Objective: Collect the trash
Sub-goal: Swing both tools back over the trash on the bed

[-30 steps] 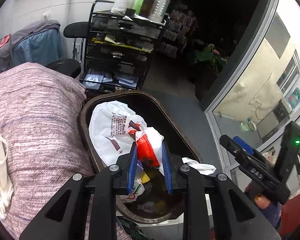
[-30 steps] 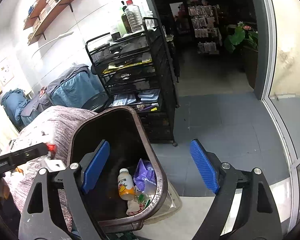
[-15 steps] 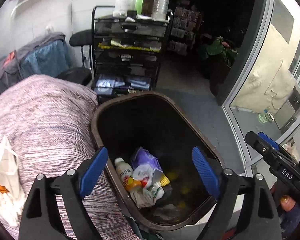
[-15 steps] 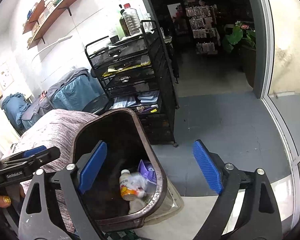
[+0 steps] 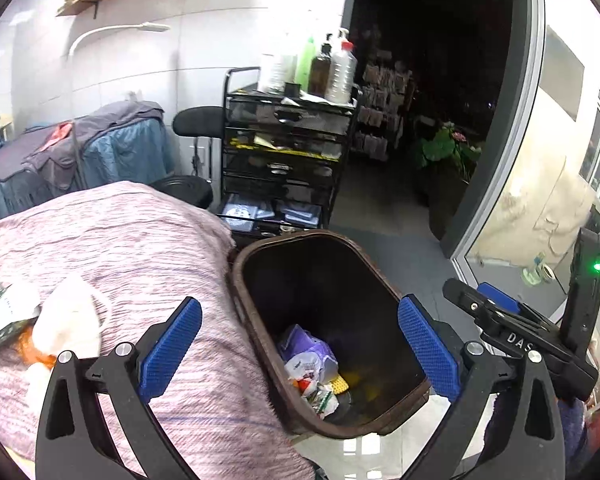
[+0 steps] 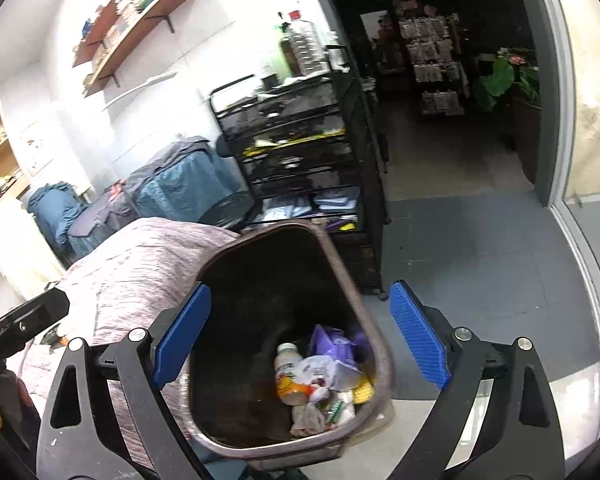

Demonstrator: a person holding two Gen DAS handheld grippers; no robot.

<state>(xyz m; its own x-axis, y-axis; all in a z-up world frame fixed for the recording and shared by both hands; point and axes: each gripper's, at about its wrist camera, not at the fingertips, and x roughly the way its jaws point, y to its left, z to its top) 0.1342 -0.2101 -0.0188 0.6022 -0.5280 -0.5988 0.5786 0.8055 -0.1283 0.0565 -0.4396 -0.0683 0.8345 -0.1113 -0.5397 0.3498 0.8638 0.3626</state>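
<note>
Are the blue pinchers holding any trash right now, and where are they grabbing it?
No, nothing is held. The left gripper has just been opening and stands wide with nothing between its pads. The right gripper is open and empty too. The trash lies in the bin.

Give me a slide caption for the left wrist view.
Open left tongs above the brown bin of trash, beside a pink blanket.

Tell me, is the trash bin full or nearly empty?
Nearly empty. The bin holds only a small heap at the bottom: a bottle, a purple wrapper and scraps, with dark bare walls above.
</note>
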